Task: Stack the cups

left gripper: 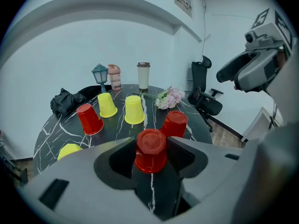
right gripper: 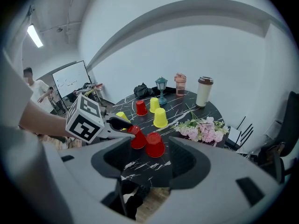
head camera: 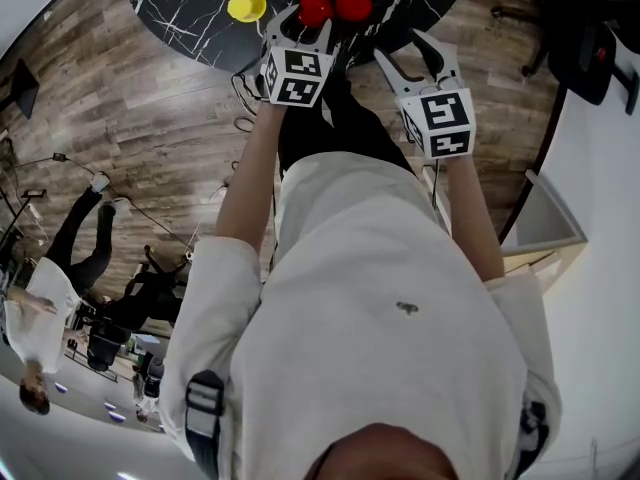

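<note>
Cups: six plastic party cups, three red and three yellow, all stand upside down on the table (left gripper: 56,132).
Table: round, with a hard, glossy black top veined in white like marble. A cup would slide on it easily.
Left gripper (head camera: 309,16): its jaws are spread wide and straddle the near red cup (left gripper: 150,152). I see no pinch on its wall, so I read it as released.
Right gripper (head camera: 398,45): its jaws are wide apart with nothing in them. It hangs to the right of the table's near edge.
Far clutter: a soft black bag (left gripper: 65,101), pink flowers (left gripper: 169,97), a tall tumbler (left gripper: 143,76), a pink bottle (left gripper: 114,77) and a small green lantern (left gripper: 100,73).
Near pair: the second red cup (left gripper: 174,124) stands just beside the straddled one, to its far right.
Other cups: a red cup (left gripper: 89,119) at far left, two yellow cups (left gripper: 134,109) mid-table and a yellow one (left gripper: 69,150) at near left.
Shape: tapered, with the narrow base on top and the wide rim down. The base looks faceted rather than round.
Handling: likely very light, thin-walled and smooth. A hard squeeze would buckle it, and a loose one would let it slip or tip.
Hold: across the upper wall just under the base, where the cup is stiffest. Pinch gently and lift straight up before setting it over another cup.
</note>
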The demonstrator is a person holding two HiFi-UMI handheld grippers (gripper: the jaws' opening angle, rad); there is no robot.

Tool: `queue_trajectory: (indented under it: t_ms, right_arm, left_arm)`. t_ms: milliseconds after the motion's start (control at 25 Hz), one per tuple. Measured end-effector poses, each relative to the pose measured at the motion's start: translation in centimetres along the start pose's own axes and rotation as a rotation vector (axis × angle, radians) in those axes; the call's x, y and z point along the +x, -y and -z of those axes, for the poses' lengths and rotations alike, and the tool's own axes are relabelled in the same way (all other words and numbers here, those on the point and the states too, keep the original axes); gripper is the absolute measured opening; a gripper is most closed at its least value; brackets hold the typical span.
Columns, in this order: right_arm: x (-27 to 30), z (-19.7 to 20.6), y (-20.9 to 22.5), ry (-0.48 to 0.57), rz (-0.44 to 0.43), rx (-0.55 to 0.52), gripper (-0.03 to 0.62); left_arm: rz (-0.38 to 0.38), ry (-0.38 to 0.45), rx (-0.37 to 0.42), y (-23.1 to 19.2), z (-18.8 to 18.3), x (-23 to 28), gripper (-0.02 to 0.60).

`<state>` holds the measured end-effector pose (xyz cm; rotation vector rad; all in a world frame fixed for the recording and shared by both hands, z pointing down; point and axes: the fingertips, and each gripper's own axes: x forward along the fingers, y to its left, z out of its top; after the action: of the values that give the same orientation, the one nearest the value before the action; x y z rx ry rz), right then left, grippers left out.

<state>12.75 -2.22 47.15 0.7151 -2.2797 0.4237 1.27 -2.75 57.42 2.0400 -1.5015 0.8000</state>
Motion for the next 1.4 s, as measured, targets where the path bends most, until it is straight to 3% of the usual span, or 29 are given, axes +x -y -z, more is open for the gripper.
queue_trajectory:
  t_ms: [440, 760, 1120, 1400]
  right_arm:
    - [0.1, -0.6, -0.3, 0.006, 0.002, -0.004, 0.253]
    - [0.7, -1.6, -1.0, 0.009, -0.007, -0.013, 0.252]
    - [2.2, -3.5, -3.0, 0.011, -0.028, -0.036, 0.252]
    - [3.2, -5.1, -4.5, 0.012, -0.024, -0.048, 0.252]
  left_arm:
    - [0.021, 0.013, 0.019, 0.2, -0.2, -0.1, 0.221]
    - [-0.003, 0.068, 0.021, -1.2, -1.9, -2.1, 0.222]
    - [-0.058, 0.109, -0.004, -4.9, -2.4, -4.3, 0.222]
    - [-0.119, 0.087, -0.016, -9.3, -0.8, -5.1, 0.222]
